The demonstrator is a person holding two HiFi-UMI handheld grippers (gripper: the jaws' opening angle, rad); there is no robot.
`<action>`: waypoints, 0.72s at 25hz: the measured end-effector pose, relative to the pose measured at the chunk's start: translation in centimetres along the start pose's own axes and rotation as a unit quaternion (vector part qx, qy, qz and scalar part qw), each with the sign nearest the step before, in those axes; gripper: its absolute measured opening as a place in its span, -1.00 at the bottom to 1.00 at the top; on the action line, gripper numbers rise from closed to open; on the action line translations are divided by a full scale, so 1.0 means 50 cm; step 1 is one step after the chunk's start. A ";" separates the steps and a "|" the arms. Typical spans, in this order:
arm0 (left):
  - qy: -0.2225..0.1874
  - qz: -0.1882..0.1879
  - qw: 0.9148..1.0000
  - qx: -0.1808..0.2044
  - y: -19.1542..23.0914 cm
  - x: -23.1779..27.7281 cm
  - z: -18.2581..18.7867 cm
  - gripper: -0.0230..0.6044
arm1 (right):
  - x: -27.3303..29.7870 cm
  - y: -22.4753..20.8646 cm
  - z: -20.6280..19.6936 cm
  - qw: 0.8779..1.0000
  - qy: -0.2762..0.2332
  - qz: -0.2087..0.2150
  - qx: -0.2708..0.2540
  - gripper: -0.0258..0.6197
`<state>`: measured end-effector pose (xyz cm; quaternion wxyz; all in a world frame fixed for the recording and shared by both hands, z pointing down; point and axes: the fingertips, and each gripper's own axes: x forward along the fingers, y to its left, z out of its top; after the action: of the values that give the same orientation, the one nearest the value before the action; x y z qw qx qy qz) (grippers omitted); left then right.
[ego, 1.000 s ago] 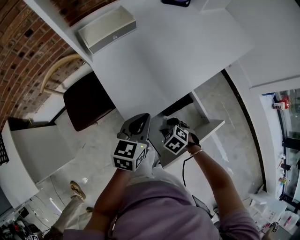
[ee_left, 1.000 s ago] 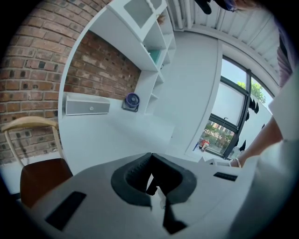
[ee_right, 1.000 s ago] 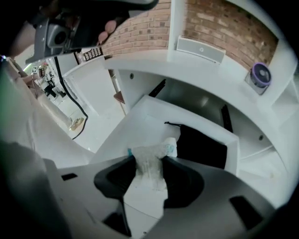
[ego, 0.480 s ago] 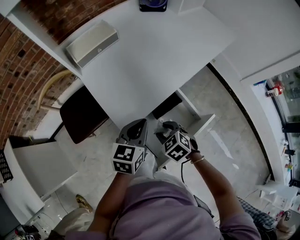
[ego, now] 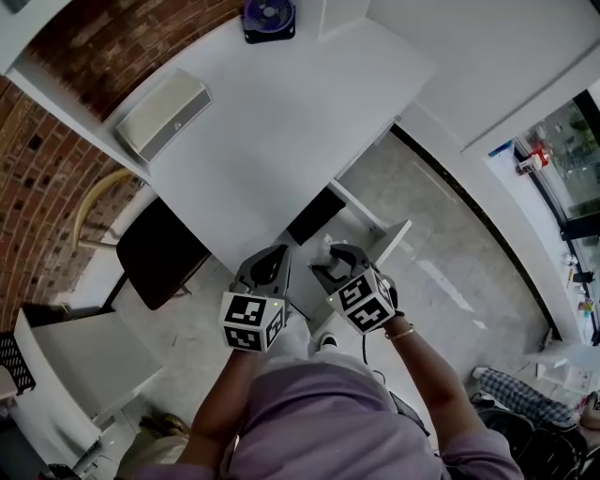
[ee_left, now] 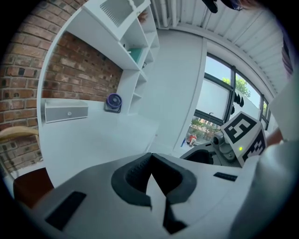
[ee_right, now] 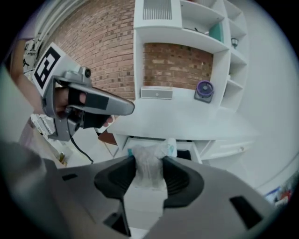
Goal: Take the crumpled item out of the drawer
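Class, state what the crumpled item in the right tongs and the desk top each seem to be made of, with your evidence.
Crumpled item: probably thin plastic film, translucent white with fine creases and teal print at the edges; tissue is possible. Desk top: likely painted or laminated board, smooth, matt, evenly white.

This looks like an office or study. A long white tabletop runs along a bare brick wall, with open white shelves above. A small desk fan stands at its far edge. There is a drawer beneath, a dark-seated chair beside it, and tall windows.
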<state>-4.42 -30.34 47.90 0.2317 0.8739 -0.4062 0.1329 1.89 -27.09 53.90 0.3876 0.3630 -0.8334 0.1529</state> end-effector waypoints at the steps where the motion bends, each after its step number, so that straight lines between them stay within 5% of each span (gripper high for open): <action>1: 0.000 -0.002 1.000 0.003 -0.005 -0.001 0.001 -0.92 | -0.009 -0.003 0.003 1.000 -0.006 -0.004 0.006 -0.34; 18: 0.004 -0.033 0.999 0.030 -0.075 0.012 0.011 -0.92 | -0.170 -0.072 0.028 0.980 -0.113 -0.081 0.146 -0.34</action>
<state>-1.15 -28.90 46.56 0.2108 0.8929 -0.3722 0.1407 7.45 -26.16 46.46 0.2450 0.4966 -0.8085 0.1991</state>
